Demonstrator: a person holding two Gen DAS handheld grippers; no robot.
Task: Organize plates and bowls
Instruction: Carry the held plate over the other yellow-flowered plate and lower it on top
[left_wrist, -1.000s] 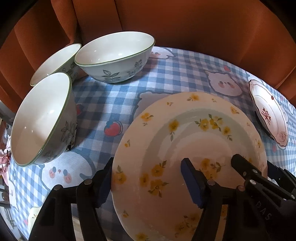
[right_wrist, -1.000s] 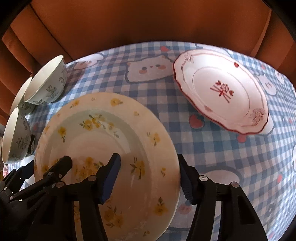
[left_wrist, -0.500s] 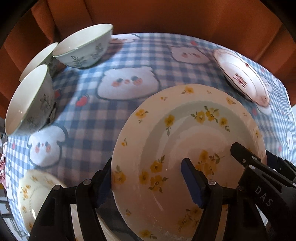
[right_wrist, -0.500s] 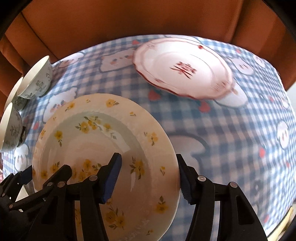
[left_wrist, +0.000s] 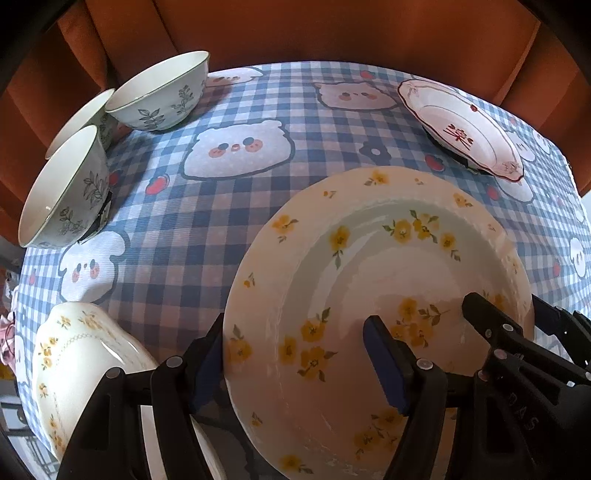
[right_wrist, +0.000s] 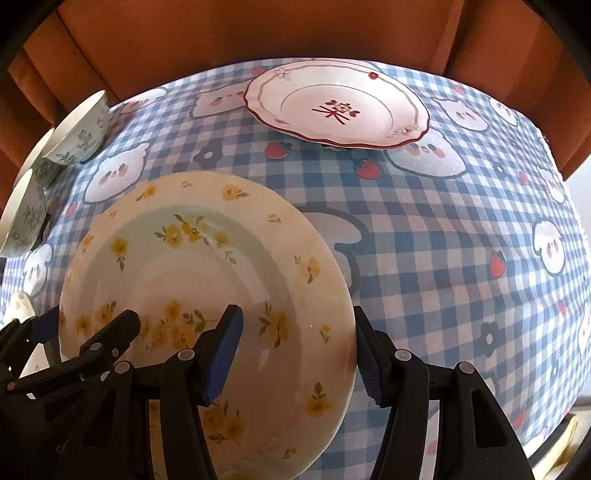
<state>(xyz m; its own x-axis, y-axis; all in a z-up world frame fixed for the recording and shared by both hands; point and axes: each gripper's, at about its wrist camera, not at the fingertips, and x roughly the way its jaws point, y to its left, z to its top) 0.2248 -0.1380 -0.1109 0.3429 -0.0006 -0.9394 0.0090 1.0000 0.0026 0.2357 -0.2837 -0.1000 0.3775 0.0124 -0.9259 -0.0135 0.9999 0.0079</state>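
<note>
Right now you carry one cream plate (left_wrist: 376, 280) with yellow flowers and a pale green well between both tools, above the blue checked tablecloth (left_wrist: 207, 206). It sits tilted, its face toward both cameras.

Your left gripper (left_wrist: 295, 362) points steeply down and straddles the plate's left rim: one blue pad sits against the outer edge, the other lies over the inner face. It looks clamped on the rim, though the underside contact is hidden. To its left, low and close, sits a second cream dish with yellow flowers (left_wrist: 74, 369). Further ahead and to the left stand three white bowls with leaf prints (left_wrist: 66, 192), grouped together, one partly hidden behind the others.

Your right gripper (right_wrist: 295, 354) also points steeply down and grasps the same plate at its right rim, one pad on the inner face, the other against the outer edge. Ahead of it and slightly right lies a white plate with a red scalloped rim (right_wrist: 336, 107) and a red motif in its centre, flat on the cloth and well apart from the carried plate.

Counted: three bowls, one red-rimmed plate, two yellow-flowered dishes. An orange curtain (right_wrist: 258, 29) hangs behind the table.
</note>
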